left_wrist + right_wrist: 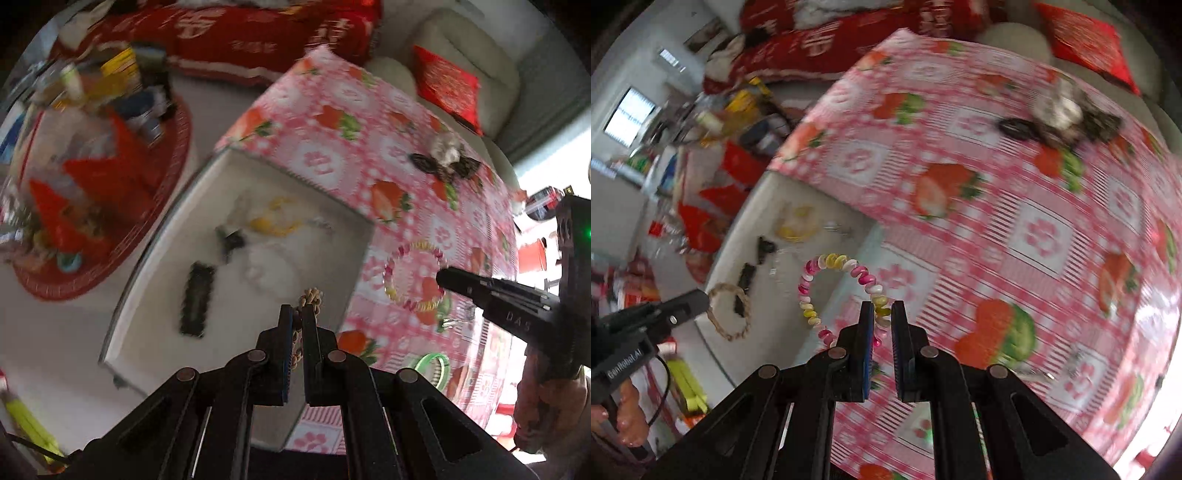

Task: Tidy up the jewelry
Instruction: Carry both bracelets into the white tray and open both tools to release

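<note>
The sorting looks partly done, to my eye; the white tray (147,280) already has a yellow hair tie (273,223), a small black clip (231,238) and a long black hair clip (197,298) lying in it, well apart from one another; a pale heap beside them is too blurred to name.

Still out on the strawberry tablecloth (332,147) are a dark bow with a silvery lump (447,160) at the far side, a green bangle (432,367) near the front edge, and something small and shiny (1039,374) I cannot make out; so I would say several pieces are left to bring over.

Two more are in the air right now; the left gripper (297,314) is clamped tight on a beige beaded bracelet (310,297), which hangs above the near part of the tray, its loop showing clearly in the right wrist view; the right gripper (882,314) is clenched on a pink, yellow and white coiled bracelet (831,280), which dangles over the edge where tablecloth meets tray.

Neither bracelet touches the tray yet; both, I judge, are about to be set down there.
</note>
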